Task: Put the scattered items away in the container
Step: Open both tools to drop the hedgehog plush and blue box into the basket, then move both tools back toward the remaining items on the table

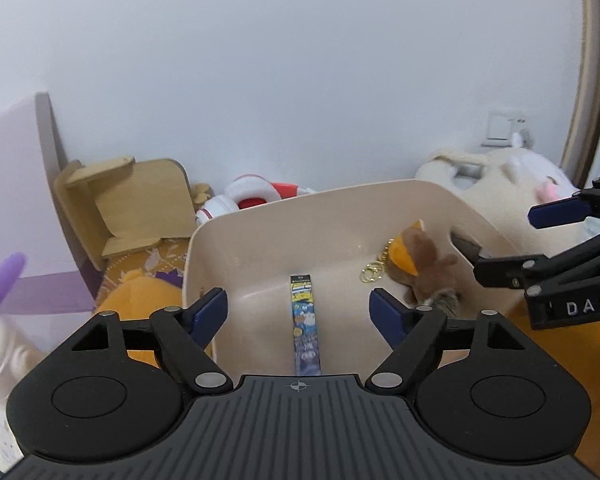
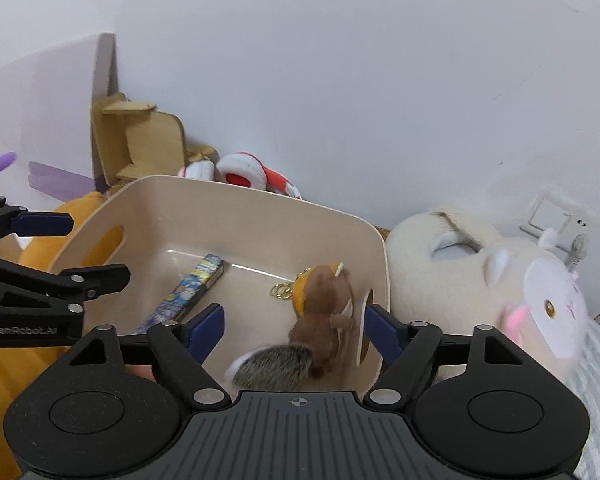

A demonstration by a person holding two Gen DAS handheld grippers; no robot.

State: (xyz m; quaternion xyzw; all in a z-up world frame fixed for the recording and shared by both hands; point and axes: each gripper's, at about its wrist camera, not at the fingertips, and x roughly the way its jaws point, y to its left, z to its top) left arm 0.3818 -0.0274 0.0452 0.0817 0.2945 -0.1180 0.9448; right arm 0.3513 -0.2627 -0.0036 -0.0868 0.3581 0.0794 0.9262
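A beige plastic bin (image 1: 260,220) (image 2: 240,208) holds a long blue printed box (image 1: 306,320) (image 2: 188,292) and a brown squirrel plush (image 1: 424,268) (image 2: 324,312) with gold key rings (image 1: 372,272) (image 2: 283,291). My left gripper (image 1: 298,312) is open and empty above the bin's near edge, over the blue box. My right gripper (image 2: 292,328) is open and empty above the squirrel, whose tail lies between the jaws without touching them. Each gripper also shows at the edge of the other view: the right one (image 1: 504,240) and the left one (image 2: 96,248).
A large white plush (image 2: 500,280) (image 1: 500,188) lies right of the bin. An orange plush (image 1: 136,304) (image 2: 52,240) lies to its left. A wooden stand (image 1: 136,204) (image 2: 140,140) and red-white headphones (image 1: 248,196) (image 2: 244,172) sit behind, against the wall.
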